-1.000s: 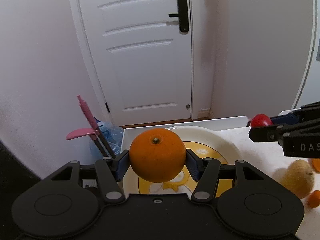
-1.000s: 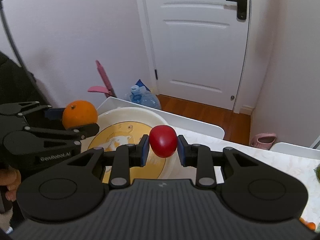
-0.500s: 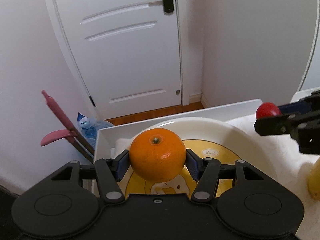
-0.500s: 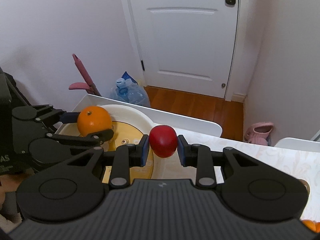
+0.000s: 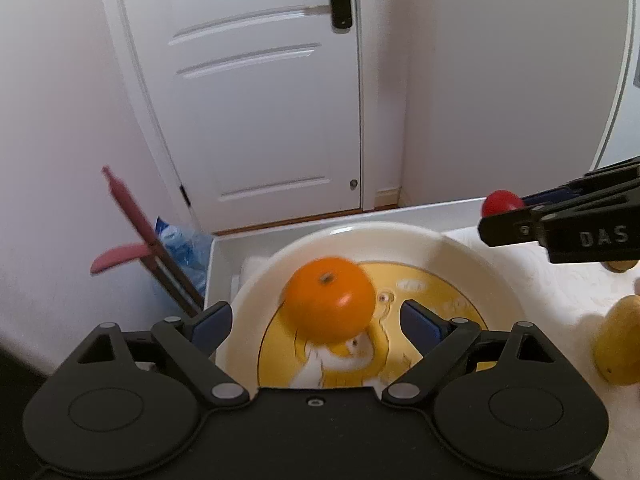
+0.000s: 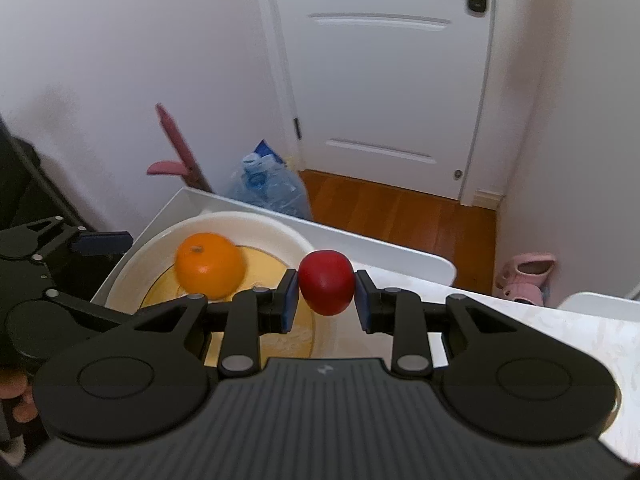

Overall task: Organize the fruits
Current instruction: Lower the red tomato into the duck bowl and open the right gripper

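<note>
My left gripper (image 5: pixel 316 322) is open over a white bowl (image 5: pixel 480 256) with a yellow picture inside. An orange (image 5: pixel 330 298), blurred, is free between its spread fingers and inside the bowl; it also shows in the right wrist view (image 6: pixel 210 264). My right gripper (image 6: pixel 326 298) is shut on a small red fruit (image 6: pixel 326 286) and holds it over the bowl's right rim (image 6: pixel 280 232). In the left wrist view that gripper (image 5: pixel 500 220) comes in from the right with the red fruit (image 5: pixel 500 202).
The bowl stands at the corner of a white table (image 6: pixel 400 248) with a patterned cloth (image 5: pixel 560 292). A yellow fruit (image 5: pixel 620 344) lies on the cloth to the right. Beyond the edge are a water bottle (image 6: pixel 268 188), a pink tool (image 6: pixel 176 148), pink slippers (image 6: pixel 524 276) and a door.
My left gripper has opened and let go of the orange, which now drops into the bowl. The right gripper with the red fruit has moved closer over the bowl's rim.
</note>
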A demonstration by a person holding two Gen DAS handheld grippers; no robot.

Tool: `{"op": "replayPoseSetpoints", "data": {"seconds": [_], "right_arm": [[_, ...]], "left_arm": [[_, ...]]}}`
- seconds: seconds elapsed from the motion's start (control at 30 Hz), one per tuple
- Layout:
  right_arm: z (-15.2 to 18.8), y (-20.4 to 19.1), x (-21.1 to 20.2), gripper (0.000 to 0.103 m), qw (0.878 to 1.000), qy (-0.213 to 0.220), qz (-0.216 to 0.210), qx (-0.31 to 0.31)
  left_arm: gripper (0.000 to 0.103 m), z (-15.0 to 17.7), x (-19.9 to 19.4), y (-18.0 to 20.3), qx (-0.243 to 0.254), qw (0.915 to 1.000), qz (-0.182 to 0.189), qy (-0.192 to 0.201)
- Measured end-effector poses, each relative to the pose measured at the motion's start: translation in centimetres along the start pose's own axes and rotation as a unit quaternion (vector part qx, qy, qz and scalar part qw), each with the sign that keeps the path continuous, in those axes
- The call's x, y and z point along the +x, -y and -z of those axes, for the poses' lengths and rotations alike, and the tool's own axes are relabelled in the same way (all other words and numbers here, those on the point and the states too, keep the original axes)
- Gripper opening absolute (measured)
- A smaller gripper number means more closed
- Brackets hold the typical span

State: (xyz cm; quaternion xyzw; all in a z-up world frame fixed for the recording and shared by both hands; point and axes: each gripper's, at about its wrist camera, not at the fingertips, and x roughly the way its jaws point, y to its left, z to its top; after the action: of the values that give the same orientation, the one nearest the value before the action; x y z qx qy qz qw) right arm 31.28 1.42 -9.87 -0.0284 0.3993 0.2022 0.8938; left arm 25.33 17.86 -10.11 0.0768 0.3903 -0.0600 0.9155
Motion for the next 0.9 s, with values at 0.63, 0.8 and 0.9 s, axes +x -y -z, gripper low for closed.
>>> {"op": "replayPoseSetpoints", "data": {"seconds": [0.63, 0.8, 0.9], "right_arm": [[1.1, -3.3, 3.8, 0.085, 0.995, -0.011, -0.057, -0.081], [1.5, -3.2, 2.1, 0.103, 0.996, 0.017, -0.040, -0.080], [1.6, -3.0, 1.4, 0.103, 0.997, 0.016, -0.035, -0.071]], "left_arm": [[0.094, 1.8, -2.6, -1.7, -0.029, 0.9992, -0.024, -0.012], [0.094, 1.7, -3.2, -1.4, -0.026, 0.9994, -0.020, -0.007], [0.094, 1.6, -3.7, -1.3, -0.026, 0.9994, -0.020, -0.005]]}}
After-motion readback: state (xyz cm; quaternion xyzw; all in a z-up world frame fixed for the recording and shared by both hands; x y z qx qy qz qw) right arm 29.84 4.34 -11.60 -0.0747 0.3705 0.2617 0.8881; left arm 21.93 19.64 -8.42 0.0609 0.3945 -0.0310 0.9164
